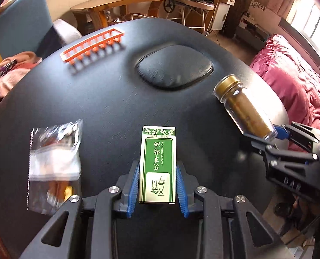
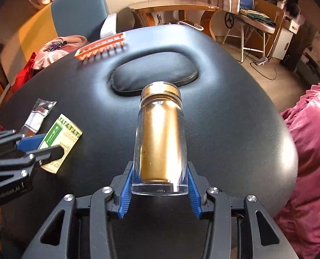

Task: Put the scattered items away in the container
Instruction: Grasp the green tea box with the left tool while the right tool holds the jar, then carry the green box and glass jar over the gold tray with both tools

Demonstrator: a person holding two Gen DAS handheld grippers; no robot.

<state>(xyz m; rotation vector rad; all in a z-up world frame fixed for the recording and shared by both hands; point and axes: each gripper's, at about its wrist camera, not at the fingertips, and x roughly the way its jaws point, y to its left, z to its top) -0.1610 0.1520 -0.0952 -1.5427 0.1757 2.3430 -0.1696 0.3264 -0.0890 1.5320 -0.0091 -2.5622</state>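
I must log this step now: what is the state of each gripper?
Left gripper: closed on the green essential oil box.
Right gripper: closed on the glass jar with the gold lid.

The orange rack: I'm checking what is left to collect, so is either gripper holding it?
No, the orange rack lies alone at the far side of the black padded table, well clear of both grippers.
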